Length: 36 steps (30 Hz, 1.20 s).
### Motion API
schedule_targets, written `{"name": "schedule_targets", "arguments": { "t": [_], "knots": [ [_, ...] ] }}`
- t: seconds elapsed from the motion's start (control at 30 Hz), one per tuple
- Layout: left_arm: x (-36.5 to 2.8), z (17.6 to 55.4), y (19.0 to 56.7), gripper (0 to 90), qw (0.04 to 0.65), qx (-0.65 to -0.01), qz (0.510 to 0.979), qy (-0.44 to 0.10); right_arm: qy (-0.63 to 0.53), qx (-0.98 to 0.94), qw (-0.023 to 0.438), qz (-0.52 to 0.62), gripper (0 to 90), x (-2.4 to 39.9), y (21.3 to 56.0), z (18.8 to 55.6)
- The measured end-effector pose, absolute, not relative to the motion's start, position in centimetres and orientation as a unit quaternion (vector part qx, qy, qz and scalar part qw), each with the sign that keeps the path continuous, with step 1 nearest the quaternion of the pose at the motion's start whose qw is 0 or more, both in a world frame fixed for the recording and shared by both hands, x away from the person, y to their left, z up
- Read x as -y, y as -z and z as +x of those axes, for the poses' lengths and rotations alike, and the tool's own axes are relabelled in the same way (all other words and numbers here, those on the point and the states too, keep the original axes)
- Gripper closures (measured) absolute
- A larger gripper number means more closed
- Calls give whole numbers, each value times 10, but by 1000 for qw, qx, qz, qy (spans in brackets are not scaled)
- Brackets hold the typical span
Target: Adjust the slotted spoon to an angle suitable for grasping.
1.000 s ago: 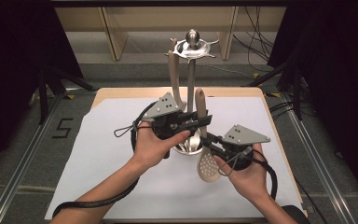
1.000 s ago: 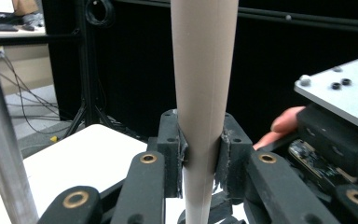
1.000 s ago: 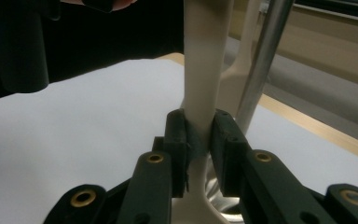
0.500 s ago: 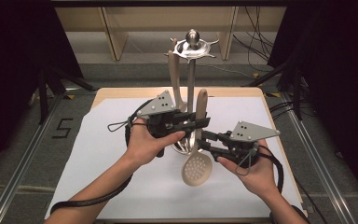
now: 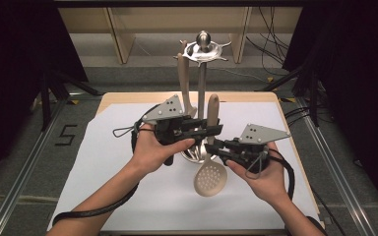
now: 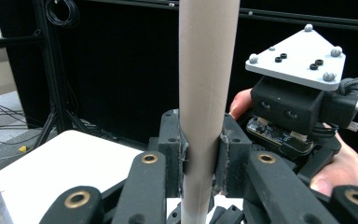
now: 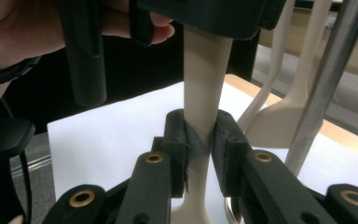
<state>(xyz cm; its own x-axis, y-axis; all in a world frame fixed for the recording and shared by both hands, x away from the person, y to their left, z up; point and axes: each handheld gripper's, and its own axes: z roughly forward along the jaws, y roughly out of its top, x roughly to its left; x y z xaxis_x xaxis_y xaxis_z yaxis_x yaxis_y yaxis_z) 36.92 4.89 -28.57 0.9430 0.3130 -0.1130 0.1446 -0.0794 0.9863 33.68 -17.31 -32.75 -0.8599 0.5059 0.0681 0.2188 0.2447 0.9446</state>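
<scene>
A beige slotted spoon (image 5: 209,178) hangs upright above the white table sheet, bowl down. My left gripper (image 5: 215,130) is shut on its thick handle (image 6: 205,93), pads pressed on both sides (image 6: 204,154). Just below it, my right gripper (image 5: 212,145) has just been closing, and its pads now pinch the spoon's thin neck (image 7: 205,93) between them (image 7: 203,140). Both hands sit close together in front of the metal utensil stand (image 5: 203,49).
Another beige utensil (image 5: 183,78) hangs from the stand, right behind the left gripper. The stand's steel pole (image 7: 331,74) and a hanging spatula (image 7: 289,112) are close on the right in the right gripper view. The white sheet (image 5: 108,147) covers the wooden table.
The spoon's bowl has swung a little to the left, away from the right hand, and hangs straighter. Both hands have stayed almost in place.
</scene>
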Motion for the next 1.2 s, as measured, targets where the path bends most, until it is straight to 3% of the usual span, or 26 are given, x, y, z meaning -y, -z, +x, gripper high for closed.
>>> {"name": "schedule_targets", "arguments": {
  "t": [0.07, 0.17, 0.3, 0.43, 0.93, 1.2],
  "knots": [
    [-50, 369, 286, 721, 667, -164, 724, -70, -565, -772, 154, 247, 782, 170, 326, 335],
    [-53, 368, 286, 586, 665, -175, 718, -109, -547, -773, 171, 272, 783, 164, 324, 334],
    [-56, 365, 289, 541, 670, -186, 705, -138, -537, -769, 180, 295, 783, 158, 322, 335],
    [-57, 363, 288, 544, 671, -195, 698, -156, -524, -770, 202, 302, 783, 151, 321, 334],
    [-55, 361, 293, 618, 669, -207, 695, -162, -515, -763, 212, 330, 783, 147, 321, 336],
    [-55, 364, 296, 735, 674, -205, 695, -141, -517, -761, 199, 337, 782, 144, 320, 334]
  ]
}}
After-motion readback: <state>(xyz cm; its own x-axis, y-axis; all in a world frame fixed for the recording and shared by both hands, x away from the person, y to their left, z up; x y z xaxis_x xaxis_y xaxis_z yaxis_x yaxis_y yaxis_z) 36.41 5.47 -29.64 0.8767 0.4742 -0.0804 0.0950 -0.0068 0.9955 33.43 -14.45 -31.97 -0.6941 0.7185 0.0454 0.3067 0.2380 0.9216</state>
